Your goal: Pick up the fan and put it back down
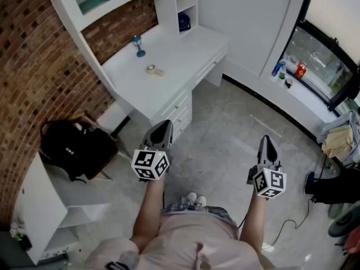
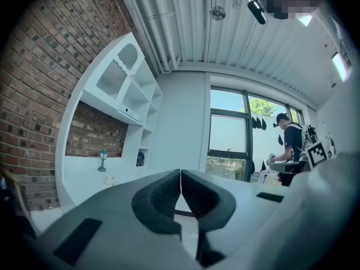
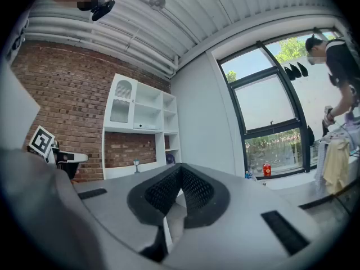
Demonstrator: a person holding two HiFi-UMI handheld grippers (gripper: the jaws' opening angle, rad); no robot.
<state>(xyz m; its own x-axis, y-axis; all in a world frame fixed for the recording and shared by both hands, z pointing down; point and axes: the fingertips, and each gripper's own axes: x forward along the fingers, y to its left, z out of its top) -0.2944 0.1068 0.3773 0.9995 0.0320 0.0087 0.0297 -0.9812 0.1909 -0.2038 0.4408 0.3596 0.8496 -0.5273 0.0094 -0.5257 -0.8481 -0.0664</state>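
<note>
A small dark blue fan (image 1: 184, 21) sits in the lower cubby of the white desk hutch; it also shows in the left gripper view as the fan (image 2: 139, 159) and in the right gripper view as the fan (image 3: 170, 158). My left gripper (image 1: 165, 126) is held level over the floor in front of the desk (image 1: 169, 58), far short of the fan. Its jaws are shut with nothing in them (image 2: 180, 173). My right gripper (image 1: 266, 142) hovers further right over the floor, also shut and empty (image 3: 180, 170).
A teal lamp-shaped ornament (image 1: 138, 45) and a tape roll (image 1: 151, 69) stand on the desktop. A black backpack (image 1: 73, 145) rests on a chair at left. Bottles (image 1: 301, 70) line the window sill. A person (image 2: 292, 142) works near the window.
</note>
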